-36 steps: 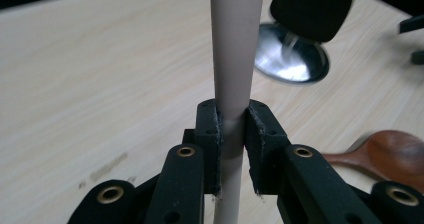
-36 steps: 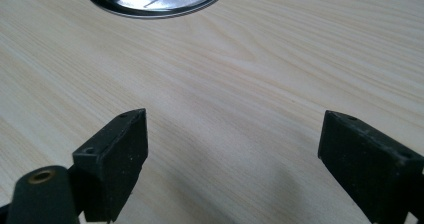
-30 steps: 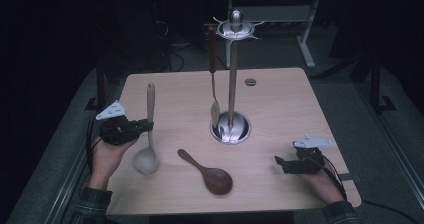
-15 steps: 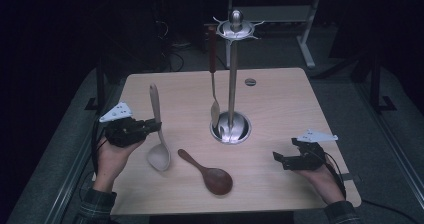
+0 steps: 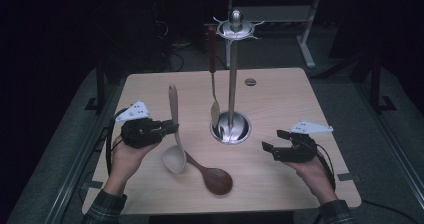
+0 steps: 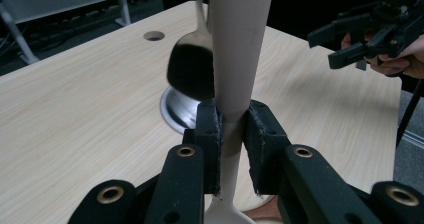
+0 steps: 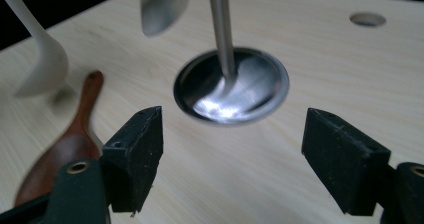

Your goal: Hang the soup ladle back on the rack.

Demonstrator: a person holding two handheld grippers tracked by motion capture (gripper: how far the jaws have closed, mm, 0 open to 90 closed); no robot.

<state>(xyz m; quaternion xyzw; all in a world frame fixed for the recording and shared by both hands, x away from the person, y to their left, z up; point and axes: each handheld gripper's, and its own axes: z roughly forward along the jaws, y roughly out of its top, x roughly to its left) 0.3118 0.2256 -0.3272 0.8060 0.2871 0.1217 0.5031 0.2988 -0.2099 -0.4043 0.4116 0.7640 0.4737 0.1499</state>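
pale ladle point(image 5: 174, 134) moved rightward; left gripper view shows pads point(image 6: 209, 134) clamping it

Table point(image 5: 280, 91): pale wood grain, light beige. Held spoon point(image 5: 173, 134), centre left: plain cream-white. Spoon lying on the table point(image 5: 212, 176), lower centre: dark reddish brown. Utensil stand point(image 5: 232, 84), centre: polished silver; spoon hanging on it point(image 5: 213, 71) has a dark red handle. Both grippers point(image 5: 167, 129) point(image 5: 270, 146): black, with grey plates. Sleeve point(image 5: 102, 209), lower left: dark plaid.
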